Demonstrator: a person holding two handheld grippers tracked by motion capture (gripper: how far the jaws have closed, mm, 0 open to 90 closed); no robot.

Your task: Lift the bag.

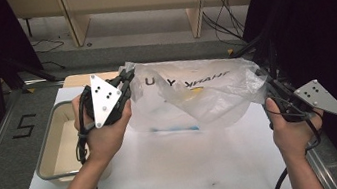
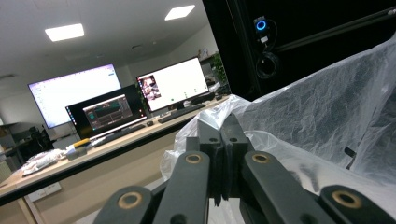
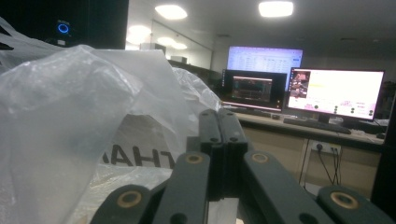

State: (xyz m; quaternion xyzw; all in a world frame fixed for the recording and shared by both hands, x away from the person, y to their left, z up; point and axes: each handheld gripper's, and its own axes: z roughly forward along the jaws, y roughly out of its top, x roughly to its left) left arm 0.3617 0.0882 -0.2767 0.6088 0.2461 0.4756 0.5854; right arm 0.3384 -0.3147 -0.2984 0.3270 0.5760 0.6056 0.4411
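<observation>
**Clear plastic bag held spread between two grippers**

Left gripper [image 1: 126, 76]: jaws fully together, pinching the upper left edge of the plastic bag [image 1: 202, 94]; in the left gripper view the thin film bunches up around the closed jaw tips. Held by the left hand [image 1: 103, 129], grey three-cornered plate facing up.

Right gripper [image 1: 266, 80]: jaws likewise fully together, clamped on the bag's right edge; in the right gripper view the film rises just left of the shut jaws. Held by the right hand [image 1: 290, 129] at the table's right border.

Bag: translucent, crinkled, printed with dark letters that read mirrored in the high view. Lifted off the surface and stretched between the two grippers, its long axis running left to right across the table. Its lower part sags onto the white table top [image 1: 168, 170]. Something yellow shows faintly through the film; what it is cannot be told.

Grey tray [image 1: 47, 160]: on the table's left side, just beside the left hand, apart from the bag.

Background, gripper views: desk with lit monitors [image 2: 173, 84].
</observation>
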